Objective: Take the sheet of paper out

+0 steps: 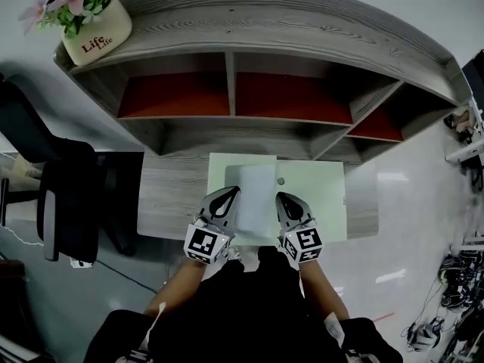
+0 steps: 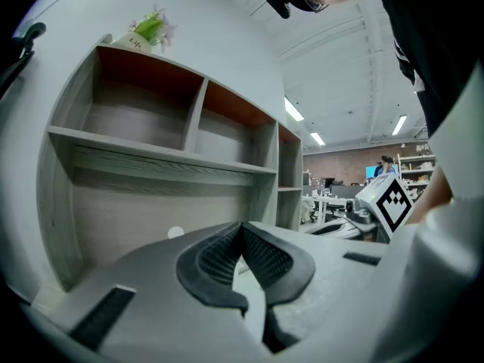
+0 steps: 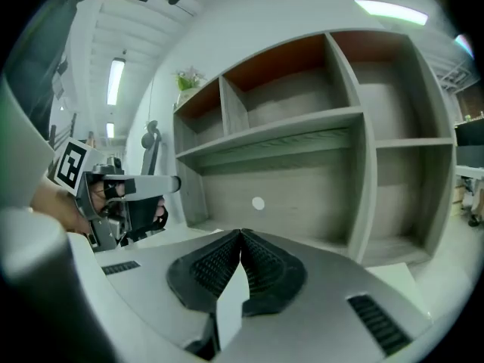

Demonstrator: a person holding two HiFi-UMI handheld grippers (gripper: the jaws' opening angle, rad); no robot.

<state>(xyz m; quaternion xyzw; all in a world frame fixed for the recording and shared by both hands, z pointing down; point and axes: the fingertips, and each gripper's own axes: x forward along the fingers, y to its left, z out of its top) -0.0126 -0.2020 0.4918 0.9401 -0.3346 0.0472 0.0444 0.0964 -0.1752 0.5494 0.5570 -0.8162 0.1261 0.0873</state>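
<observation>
A white sheet of paper [image 1: 255, 195] hangs between my two grippers, above a pale green mat [image 1: 318, 195] on the desk. My left gripper [image 1: 231, 193] is shut on the sheet's left edge, and my right gripper [image 1: 281, 199] is shut on its right edge. In the right gripper view the paper's edge [image 3: 229, 308] stands clamped between the black ribbed pads of the right gripper [image 3: 240, 237]. In the left gripper view the left gripper [image 2: 242, 229] has its pads together, with a pale sliver of the sheet [image 2: 246, 274] between them.
A grey wooden shelf unit [image 1: 227, 89] with red-backed compartments rises behind the desk [image 1: 170, 195]. A flower pot [image 1: 94, 32] stands on its top left. A black office chair [image 1: 68, 203] stands left of the desk. Cables and gear lie on the floor at the right.
</observation>
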